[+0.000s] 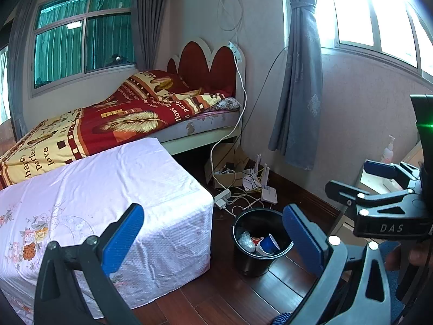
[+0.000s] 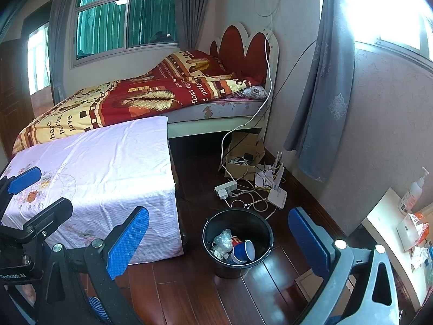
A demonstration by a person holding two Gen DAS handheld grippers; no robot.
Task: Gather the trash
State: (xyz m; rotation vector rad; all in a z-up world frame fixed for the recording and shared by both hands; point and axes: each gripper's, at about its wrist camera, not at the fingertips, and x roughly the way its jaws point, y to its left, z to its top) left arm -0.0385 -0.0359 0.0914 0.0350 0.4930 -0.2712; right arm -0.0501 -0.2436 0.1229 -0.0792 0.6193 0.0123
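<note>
Both blue-padded grippers, left and right, hang spread wide and empty above the round black plastic bucket on the floor off the white-draped table's corner. The bucket, holding a blue paper cup and crumpled wrappers, lies ahead and below, nearer the right gripper, I'd judge.

"DAS" — right gripper; "love" — bedspread

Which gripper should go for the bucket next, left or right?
Right, marginally. In its view the black bucket sits almost centred between the open fingers of the right gripper. In the left gripper view the bucket lies off toward the right finger. Both are empty and apart from it.
</note>
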